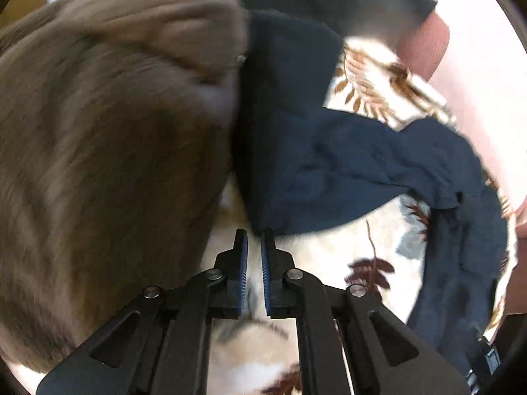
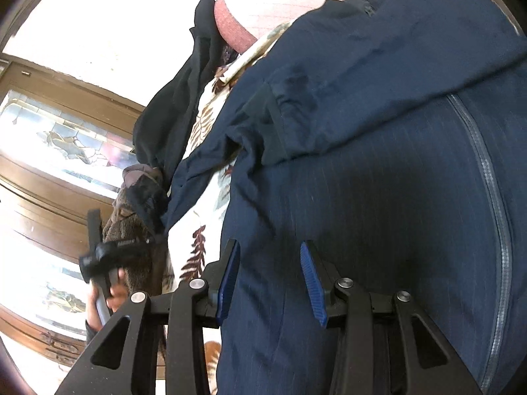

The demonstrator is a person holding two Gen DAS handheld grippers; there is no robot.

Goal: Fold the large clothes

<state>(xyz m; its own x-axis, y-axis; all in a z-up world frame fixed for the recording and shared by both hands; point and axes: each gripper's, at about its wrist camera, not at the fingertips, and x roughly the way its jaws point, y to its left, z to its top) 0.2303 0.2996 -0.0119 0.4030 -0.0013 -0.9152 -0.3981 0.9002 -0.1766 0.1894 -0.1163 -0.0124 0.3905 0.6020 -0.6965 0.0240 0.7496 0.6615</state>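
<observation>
A navy pinstriped jacket with a sealed zip fills the right wrist view. My right gripper stands partly open over its smooth cloth, and no fold is pinched between the pads. In the left wrist view, blurred by motion, the same jacket trails across a leaf-print bedspread. One edge of it comes down to the tips of my left gripper. Its jaws are almost together and seem to pinch that edge. A brown fuzzy garment bulks close on the left.
A black garment lies beyond the jacket, by a pink-red cushion. The left gripper and the hand holding it show at the left, beside the brown garment. A wooden frame with stained glass stands behind.
</observation>
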